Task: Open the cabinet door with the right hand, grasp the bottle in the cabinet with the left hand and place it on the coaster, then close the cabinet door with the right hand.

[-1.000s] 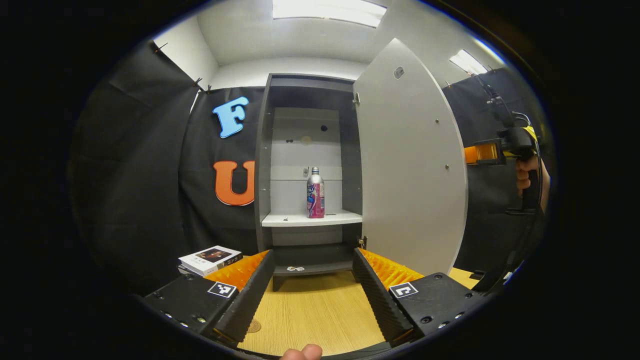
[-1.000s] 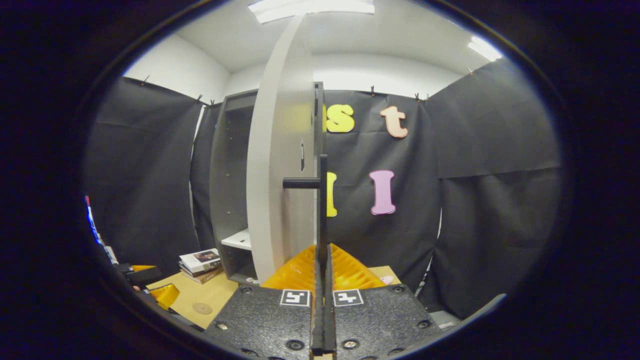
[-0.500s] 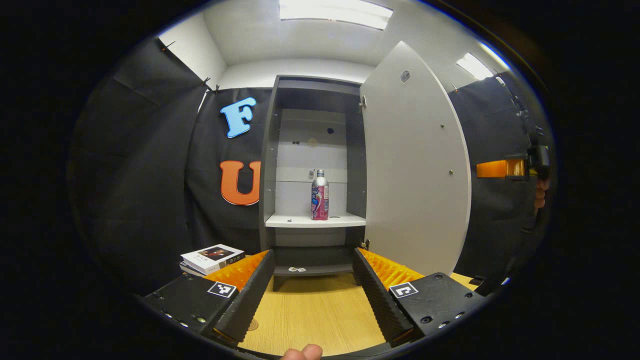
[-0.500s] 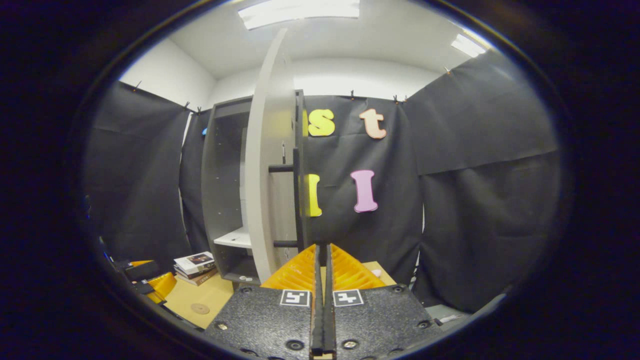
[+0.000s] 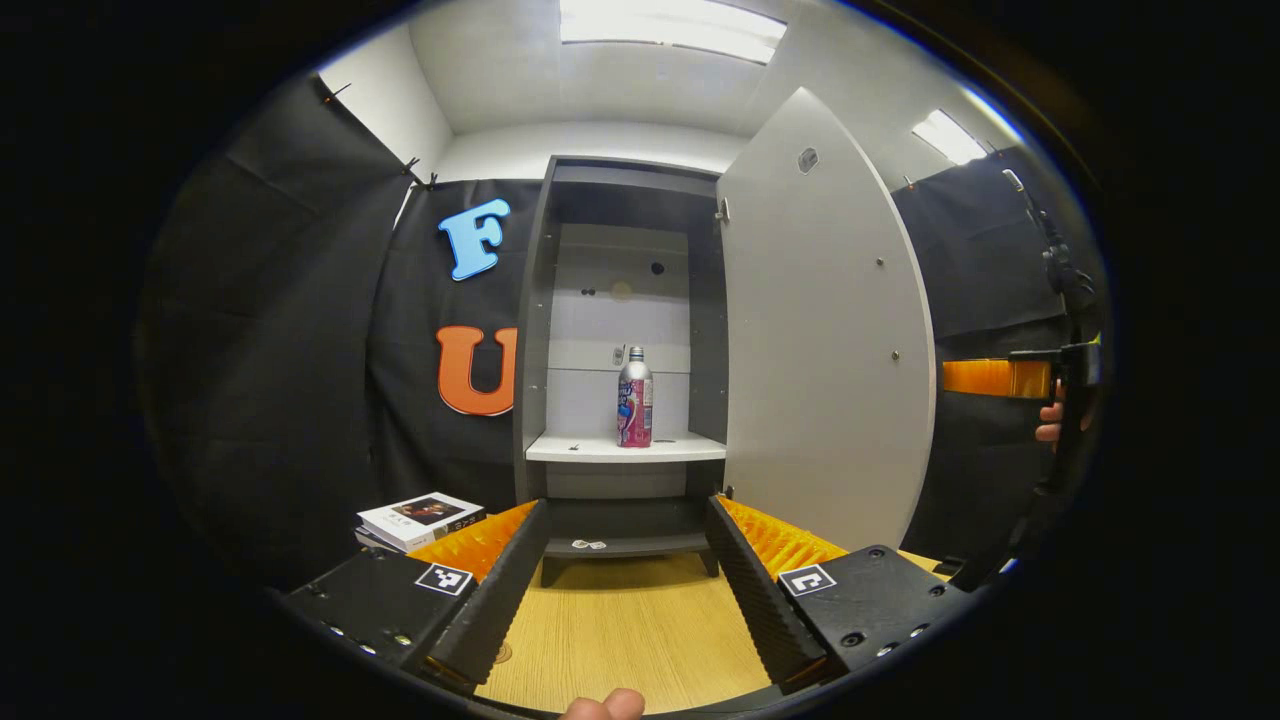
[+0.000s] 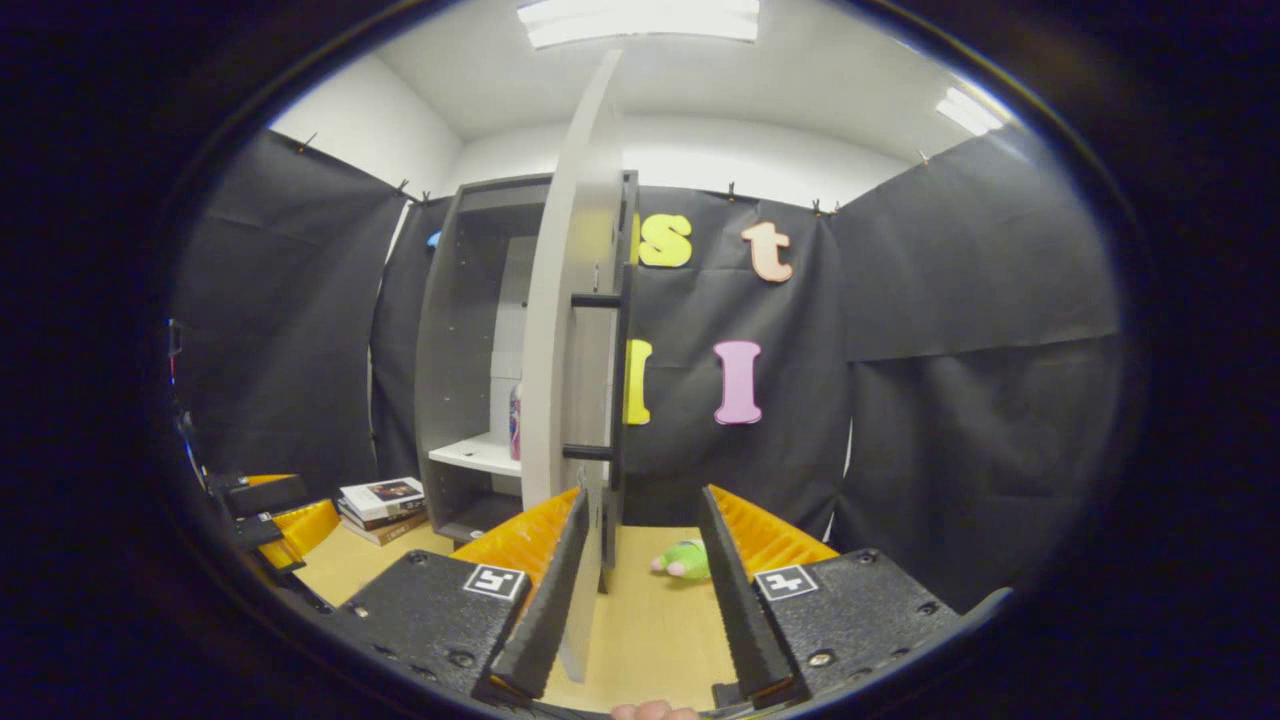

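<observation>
Cabinet door [image 5: 825, 330] swung open, its edge lying between the spread fingers of the right gripper [image 6: 633, 580]. Bottle [image 5: 634, 397] upright on the cabinet's white shelf [image 5: 580, 448]. Left gripper [image 5: 627, 580] low over the tabletop [image 5: 625, 630], fingers spread and holding nothing. Books [image 5: 420, 518] stacked left of the cabinet.

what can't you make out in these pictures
- Bottle, right gripper view: the open door hides all but a sliver.
- Coaster, left gripper view: the left tongs cover most of it.
- Green toy, right gripper view: partly behind a finger of the right tongs; what it is is unclear.
- Bottle's label, left gripper view: too small to read.
</observation>
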`<state>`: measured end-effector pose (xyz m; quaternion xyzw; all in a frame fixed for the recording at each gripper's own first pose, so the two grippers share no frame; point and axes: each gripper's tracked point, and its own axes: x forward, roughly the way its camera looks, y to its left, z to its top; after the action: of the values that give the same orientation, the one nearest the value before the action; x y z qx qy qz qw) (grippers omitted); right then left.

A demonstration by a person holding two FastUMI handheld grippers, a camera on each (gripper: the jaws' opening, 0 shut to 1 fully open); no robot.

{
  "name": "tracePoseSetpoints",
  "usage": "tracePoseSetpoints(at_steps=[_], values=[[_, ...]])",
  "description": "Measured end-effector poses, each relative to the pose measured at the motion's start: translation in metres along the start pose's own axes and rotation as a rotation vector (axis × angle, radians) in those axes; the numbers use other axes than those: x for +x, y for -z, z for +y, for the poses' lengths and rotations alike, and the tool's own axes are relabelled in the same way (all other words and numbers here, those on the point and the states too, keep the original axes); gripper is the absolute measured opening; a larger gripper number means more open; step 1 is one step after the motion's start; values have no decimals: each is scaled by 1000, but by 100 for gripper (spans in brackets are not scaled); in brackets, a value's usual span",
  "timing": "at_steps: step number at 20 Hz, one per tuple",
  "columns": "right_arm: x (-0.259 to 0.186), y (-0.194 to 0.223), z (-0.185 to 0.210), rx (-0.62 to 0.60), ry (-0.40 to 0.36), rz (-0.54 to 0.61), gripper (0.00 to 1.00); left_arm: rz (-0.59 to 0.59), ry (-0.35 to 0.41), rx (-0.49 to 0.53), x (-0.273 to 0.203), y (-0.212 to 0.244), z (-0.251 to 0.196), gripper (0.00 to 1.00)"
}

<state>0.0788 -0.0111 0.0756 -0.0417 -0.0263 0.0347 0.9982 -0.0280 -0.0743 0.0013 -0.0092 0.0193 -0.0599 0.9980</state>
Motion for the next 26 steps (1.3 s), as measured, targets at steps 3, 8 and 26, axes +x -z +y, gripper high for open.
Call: tracePoseSetpoints(at_steps=[3, 8, 26], values=[[3, 6, -3, 13, 9, 20, 89, -23, 5, 11, 11, -10, -1, 95], [3, 8, -8, 61, 2, 25, 90, -95, 37, 25, 64, -44, -5, 95], [17, 21, -40, 96, 123, 78, 90, -9, 13, -25, 357, -23, 9, 95]])
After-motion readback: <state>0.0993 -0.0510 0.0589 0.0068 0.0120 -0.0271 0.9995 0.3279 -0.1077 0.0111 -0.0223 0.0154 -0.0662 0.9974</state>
